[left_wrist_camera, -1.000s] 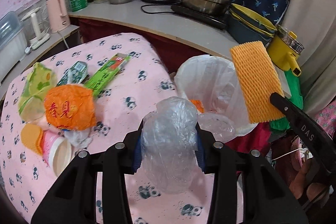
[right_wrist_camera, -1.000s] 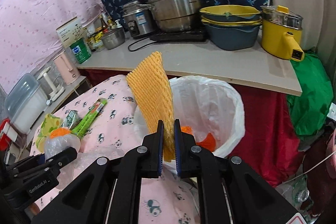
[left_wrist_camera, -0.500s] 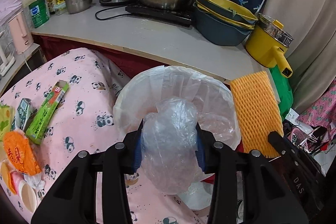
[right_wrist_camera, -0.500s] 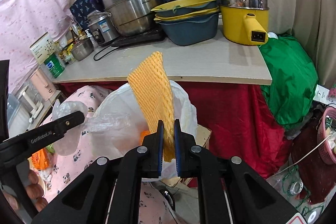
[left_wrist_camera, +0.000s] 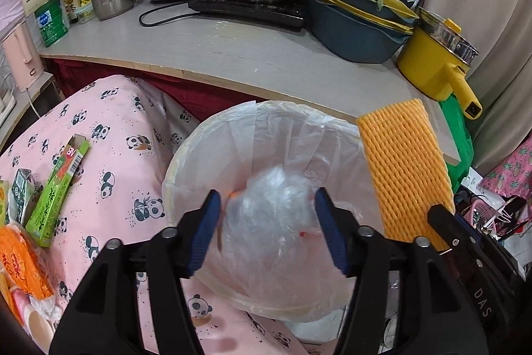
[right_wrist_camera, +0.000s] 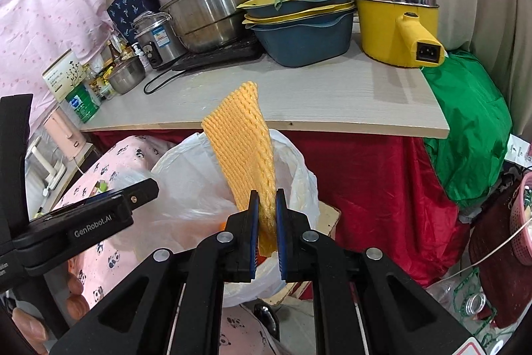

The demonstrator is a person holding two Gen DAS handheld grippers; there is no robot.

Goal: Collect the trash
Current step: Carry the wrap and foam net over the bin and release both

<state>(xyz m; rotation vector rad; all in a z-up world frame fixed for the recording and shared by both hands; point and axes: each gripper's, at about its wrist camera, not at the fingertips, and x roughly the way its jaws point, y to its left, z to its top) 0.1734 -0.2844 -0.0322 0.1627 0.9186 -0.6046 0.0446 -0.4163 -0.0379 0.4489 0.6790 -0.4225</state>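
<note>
A trash bin lined with a clear white bag (left_wrist_camera: pixel 212 155) stands beside the pink panda-print table (left_wrist_camera: pixel 109 138); it also shows in the right wrist view (right_wrist_camera: pixel 186 175). My left gripper (left_wrist_camera: pixel 267 222) is open over the bin's mouth. A crumpled clear plastic bag (left_wrist_camera: pixel 269 215), blurred, sits loose between its fingers, apart from the pads. My right gripper (right_wrist_camera: pixel 266 222) is shut on a yellow foam net sleeve (right_wrist_camera: pixel 242 135), held upright at the bin's right rim; the sleeve also shows in the left wrist view (left_wrist_camera: pixel 405 165).
On the table at left lie a green carton (left_wrist_camera: pixel 56 188), a small drink box (left_wrist_camera: pixel 21 192), an orange wrapper (left_wrist_camera: pixel 20 258) and cups. Behind the bin a wooden counter (left_wrist_camera: pixel 232 55) carries pots, basins and a yellow electric pot (left_wrist_camera: pixel 432 62). Green cloth (right_wrist_camera: pixel 465 128) hangs right.
My left gripper has opened over the bin and the clear plastic bag has come free of its pads. Both grippers moved closer to the bin. The right gripper keeps its hold on the foam sleeve.
</note>
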